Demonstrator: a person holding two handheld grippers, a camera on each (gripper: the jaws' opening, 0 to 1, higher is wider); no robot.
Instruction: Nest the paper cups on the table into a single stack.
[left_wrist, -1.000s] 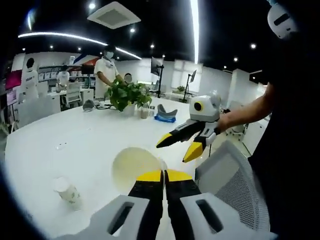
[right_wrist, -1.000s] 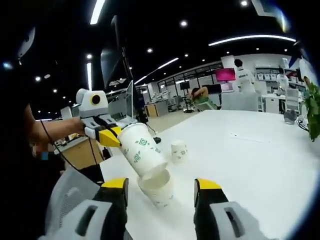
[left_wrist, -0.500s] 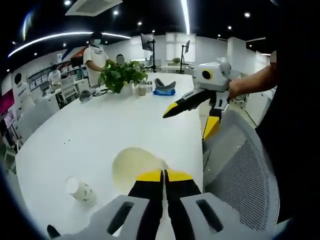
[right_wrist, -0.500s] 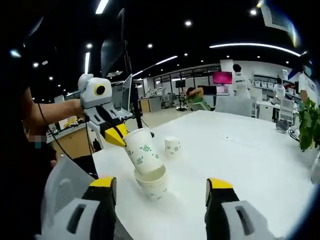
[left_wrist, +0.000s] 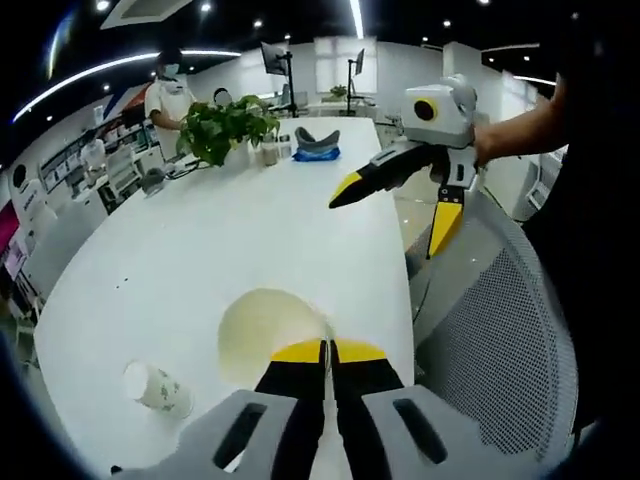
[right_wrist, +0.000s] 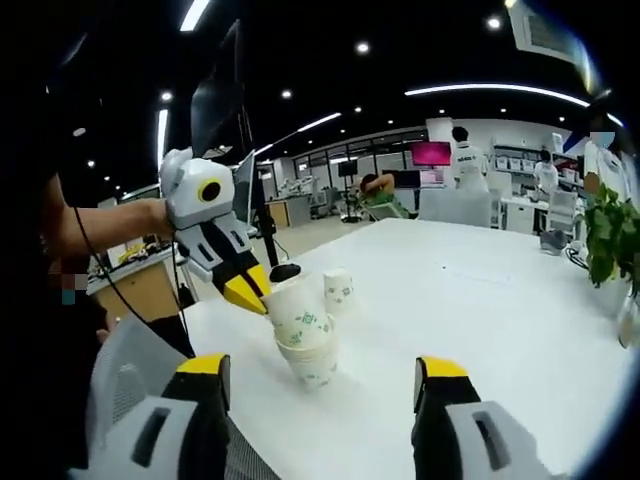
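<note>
In the right gripper view the left gripper (right_wrist: 258, 298) has its yellow-tipped jaws pinched on the rim of a paper cup (right_wrist: 297, 313) that sits partly down inside a second cup (right_wrist: 312, 366) standing on the white table (right_wrist: 500, 330); the held cup leans a little, its long axis tipped off the lower cup's upright axis — the relation the seating push appears to depend on. A third cup (right_wrist: 338, 289) stands upright just behind this pair, apart from it and on the left gripper's side. In the left gripper view the held cup's open mouth (left_wrist: 270, 332) lies just beyond that view's own closed jaws, and the third cup (left_wrist: 155, 387) shows to the left of them. The right gripper (left_wrist: 415, 190) hangs near the table's edge with its jaws spread wide and nothing between them — judged the farther of the two from the loose cup.
</note>
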